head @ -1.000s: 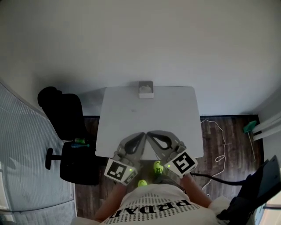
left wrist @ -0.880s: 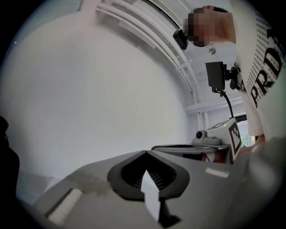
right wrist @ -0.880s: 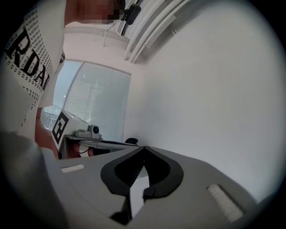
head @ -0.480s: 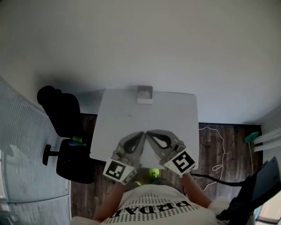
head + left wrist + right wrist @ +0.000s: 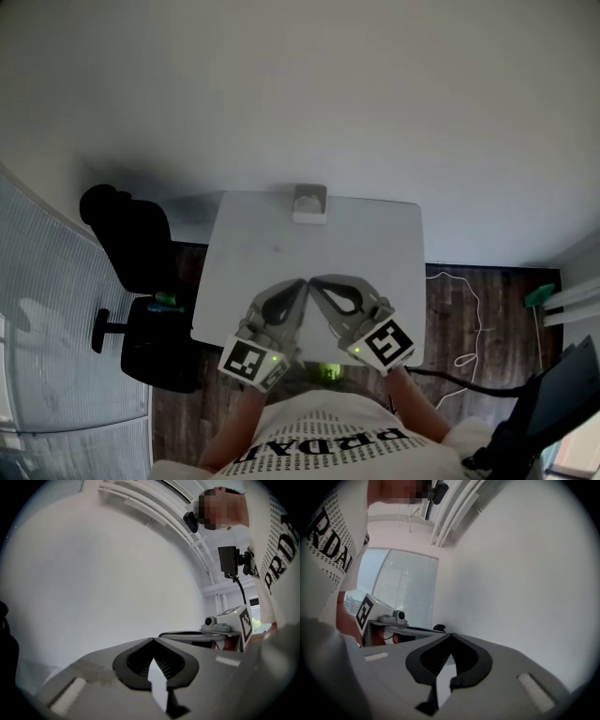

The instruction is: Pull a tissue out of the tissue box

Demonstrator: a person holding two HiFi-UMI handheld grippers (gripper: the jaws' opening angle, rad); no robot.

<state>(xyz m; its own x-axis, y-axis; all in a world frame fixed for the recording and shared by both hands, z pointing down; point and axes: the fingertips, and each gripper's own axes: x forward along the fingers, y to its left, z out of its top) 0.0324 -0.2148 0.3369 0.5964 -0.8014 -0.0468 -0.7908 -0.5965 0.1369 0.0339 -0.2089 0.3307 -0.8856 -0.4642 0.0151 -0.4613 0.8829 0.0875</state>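
While the tissue box (image 5: 310,202) sits at the table's (image 5: 375,253) far edge, left gripper (image 5: 302,284) and right gripper (image 5: 314,280) hold their jaws together, empty; the shirt (image 5: 323,436) reads "PRDA".

The person wears a white shirt (image 5: 328,436) with black dotted letters. The left gripper (image 5: 301,282) and the right gripper (image 5: 313,280) are grey with dark ribbed pads (image 5: 165,662), each with a white cube (image 5: 249,362) of black square markers and a green light (image 5: 273,357)

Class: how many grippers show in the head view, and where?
2. The left gripper and the right gripper sit side by side over the table's near edge, tips nearly touching. None seems hidden.
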